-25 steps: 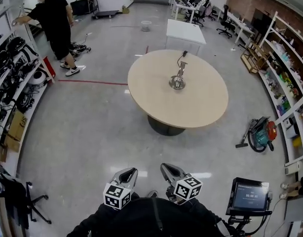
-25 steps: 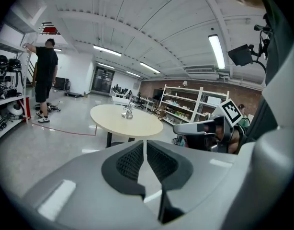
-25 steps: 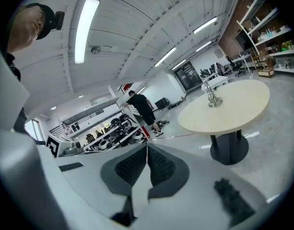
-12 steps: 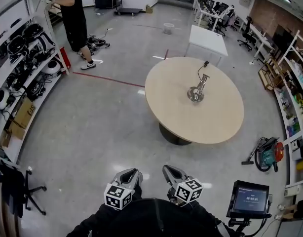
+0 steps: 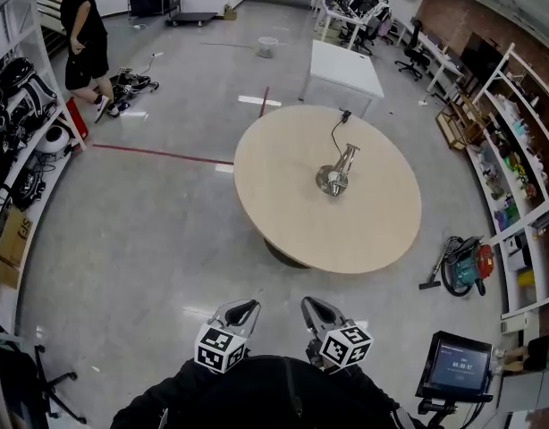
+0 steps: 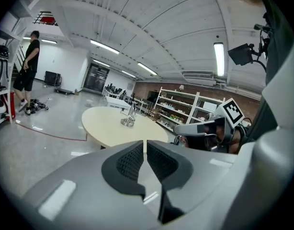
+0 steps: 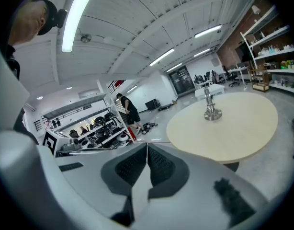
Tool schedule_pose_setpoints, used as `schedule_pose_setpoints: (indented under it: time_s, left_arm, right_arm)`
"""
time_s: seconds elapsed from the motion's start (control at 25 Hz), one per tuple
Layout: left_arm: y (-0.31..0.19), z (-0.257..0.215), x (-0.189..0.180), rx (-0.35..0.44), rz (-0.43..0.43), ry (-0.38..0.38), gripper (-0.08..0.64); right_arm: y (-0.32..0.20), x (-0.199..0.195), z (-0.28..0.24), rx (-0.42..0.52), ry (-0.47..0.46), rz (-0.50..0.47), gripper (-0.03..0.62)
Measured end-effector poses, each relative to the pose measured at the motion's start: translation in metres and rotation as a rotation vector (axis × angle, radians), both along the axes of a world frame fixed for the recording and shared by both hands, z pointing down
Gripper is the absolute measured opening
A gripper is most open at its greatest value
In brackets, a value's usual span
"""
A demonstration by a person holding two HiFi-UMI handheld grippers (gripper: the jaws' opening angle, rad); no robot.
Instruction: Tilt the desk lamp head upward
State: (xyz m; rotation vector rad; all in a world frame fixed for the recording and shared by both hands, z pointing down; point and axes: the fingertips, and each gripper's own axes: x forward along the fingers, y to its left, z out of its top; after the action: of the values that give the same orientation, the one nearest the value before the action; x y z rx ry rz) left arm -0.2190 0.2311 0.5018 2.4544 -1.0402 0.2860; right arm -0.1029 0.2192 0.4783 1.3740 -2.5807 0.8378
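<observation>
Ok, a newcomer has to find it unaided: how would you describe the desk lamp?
Find the big round beige table in the middle of the grey floor, just before a smaller white rectangular table. The desk lamp stands near its centre, the only thing on that top: a shiny round metal base with a thin arm rising to a small dark head.

Glossy grey floor, red tape line at 10 o'clock. Round beige surface, centre. White rectangular table at 12. Equipment racks at 9; stocked white shelving at 3. Brick wall at 1. Ceiling strip lights lit.
</observation>
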Motion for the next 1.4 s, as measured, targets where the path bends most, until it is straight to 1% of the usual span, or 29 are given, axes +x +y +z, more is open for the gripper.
schedule_pose_setpoints:
  time_s: [0.24,0.48,0.6,0.76,0.88,1.04,1.16,1.4]
  left_arm:
    - [-0.031,-0.004,0.009,-0.016,0.108,0.045,0.029]
    - [-0.046,0.016,0.042,-0.049,0.227,0.065,0.029]
    - [-0.046,0.023,0.053,-0.065,0.276,0.063,0.029]
    - [-0.052,0.033,0.073,-0.084,0.329,0.04,0.029]
    - [-0.07,0.038,0.082,-0.079,0.318,0.017,0.029]
    - [-0.092,0.033,0.098,-0.051,0.276,-0.016,0.029]
    - [-0.106,0.024,0.123,-0.042,0.25,-0.014,0.029]
    - [-0.144,0.013,0.174,-0.008,0.225,-0.021,0.029]
  right_arm:
    - [-0.018,0.005,-0.012,-0.01,0.041,0.109,0.006]
    - [-0.022,0.032,-0.001,-0.038,0.075,0.21,0.006]
    - [-0.018,0.041,0.006,-0.054,0.074,0.256,0.006]
    - [-0.024,0.058,0.019,-0.078,0.042,0.298,0.006]
    - [-0.042,0.072,0.028,-0.083,0.009,0.308,0.006]
    - [-0.066,0.092,0.022,-0.059,-0.008,0.266,0.006]
    - [-0.084,0.113,0.015,-0.038,-0.008,0.232,0.006]
    - [-0.126,0.17,0.006,-0.011,-0.028,0.223,0.006]
